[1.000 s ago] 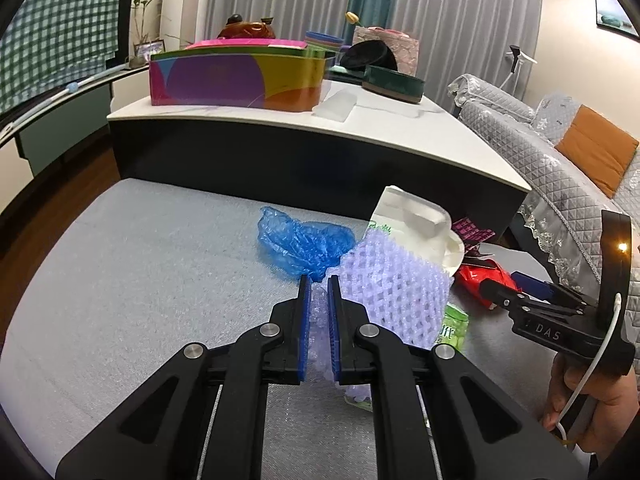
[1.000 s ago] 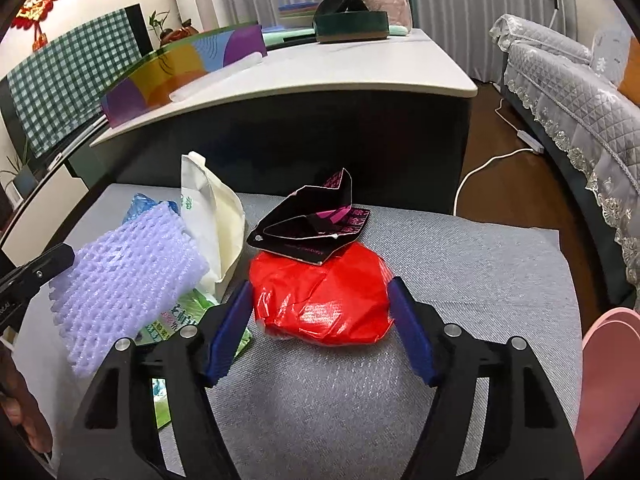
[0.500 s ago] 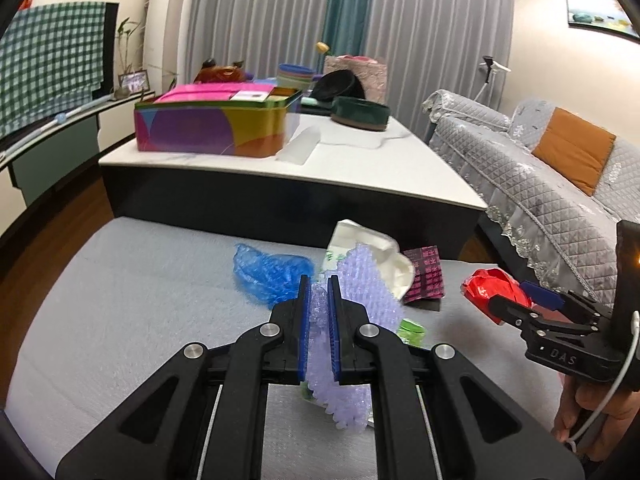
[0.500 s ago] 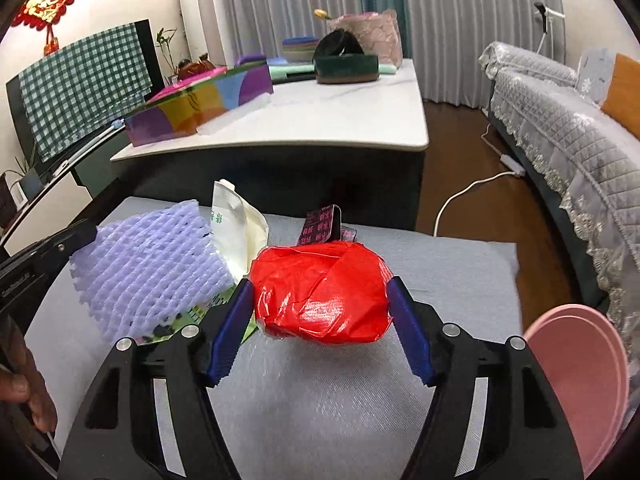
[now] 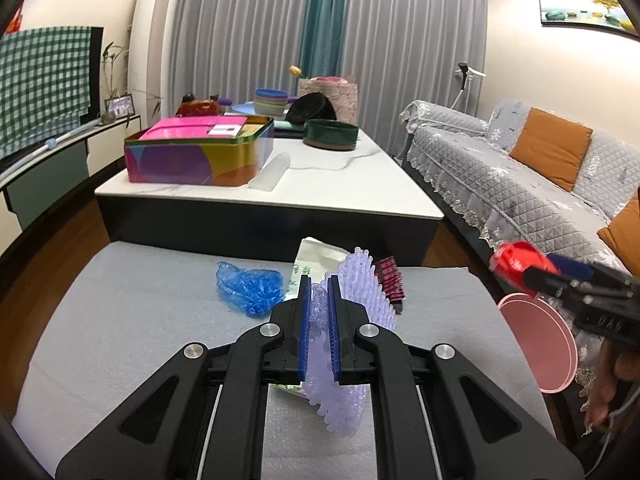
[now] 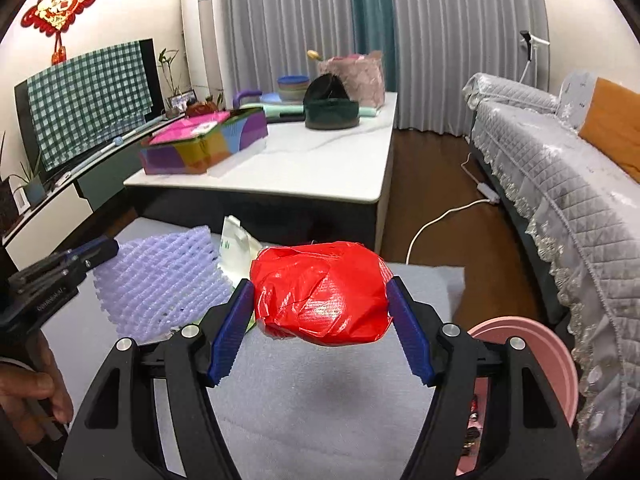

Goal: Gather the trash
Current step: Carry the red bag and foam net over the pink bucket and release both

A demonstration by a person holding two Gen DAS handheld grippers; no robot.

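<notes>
My left gripper point(image 5: 319, 300) is shut on a lilac foam net point(image 5: 360, 312) and holds it above the grey mat point(image 5: 120, 312); the net also shows in the right wrist view point(image 6: 160, 280). My right gripper point(image 6: 320, 312) is shut on a crumpled red plastic bag point(image 6: 320, 292), lifted above the mat; the bag also shows at the right of the left wrist view point(image 5: 516, 262). A pink bin point(image 6: 532, 344) stands on the floor beside the mat's right edge, below and right of the red bag. A blue plastic bag point(image 5: 248, 284), a white pouch point(image 5: 316, 256) and a magenta wrapper point(image 5: 390, 280) lie on the mat.
A white-topped low table point(image 5: 320, 188) with a colourful tin point(image 5: 200, 152) and bowls stands behind the mat. A grey sofa point(image 5: 540, 176) runs along the right. A white cable point(image 6: 440, 220) lies on the wooden floor.
Both grippers have risen with their loads. The red bag has left the mat and moved right toward the pink bin. The foam net has lifted off the other trash.
</notes>
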